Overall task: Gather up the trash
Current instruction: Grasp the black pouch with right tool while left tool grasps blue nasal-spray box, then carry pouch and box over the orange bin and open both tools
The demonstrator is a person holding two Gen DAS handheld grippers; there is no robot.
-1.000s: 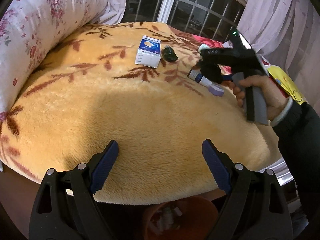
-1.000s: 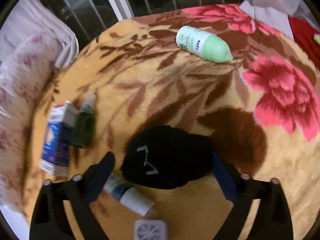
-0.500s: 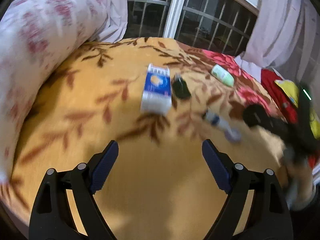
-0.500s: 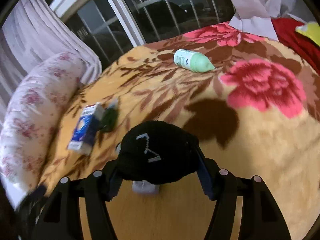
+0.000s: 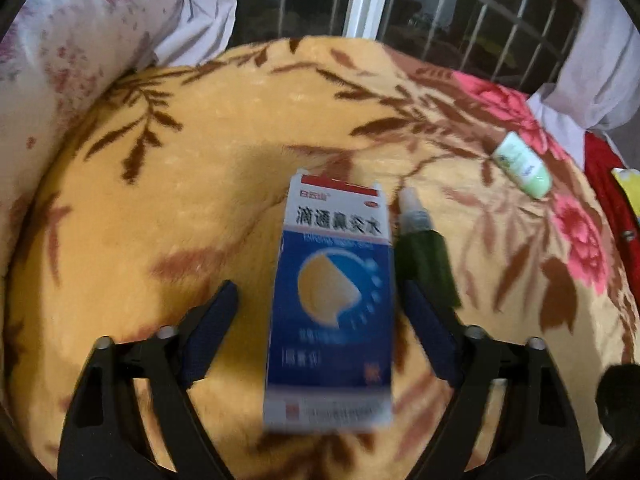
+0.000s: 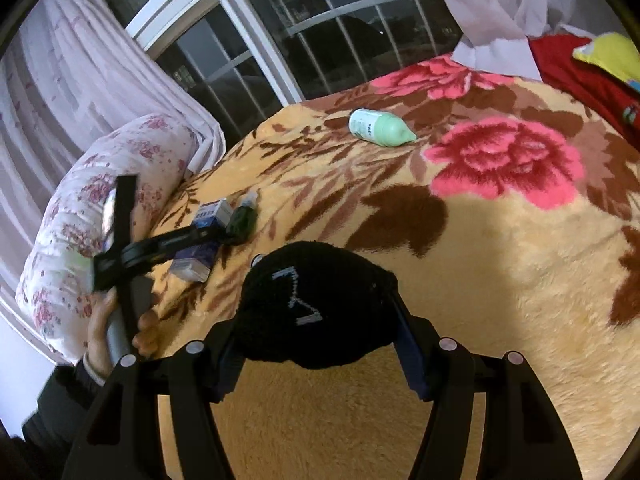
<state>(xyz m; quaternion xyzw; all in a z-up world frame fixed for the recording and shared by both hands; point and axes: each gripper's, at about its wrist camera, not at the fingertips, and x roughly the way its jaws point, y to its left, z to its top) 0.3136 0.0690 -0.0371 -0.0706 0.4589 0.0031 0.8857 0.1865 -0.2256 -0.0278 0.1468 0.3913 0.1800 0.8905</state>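
A blue and white medicine box lies on the yellow blanket. My left gripper is open, one jaw on each side of the box, not closed on it. A dark green dropper bottle lies right beside the box. A pale green bottle lies farther right; it also shows in the right wrist view. My right gripper is shut on a black knitted bundle and holds it above the blanket. The box and the left gripper's fingers show there too.
A flowered pillow lies along the left edge of the bed. A barred window and curtains stand behind. Red cloth and a yellow item lie at the far right.
My left gripper moved forward over the bed until its jaws straddle the medicine box. My right gripper closed on the black bundle and lifted it away from the blanket.
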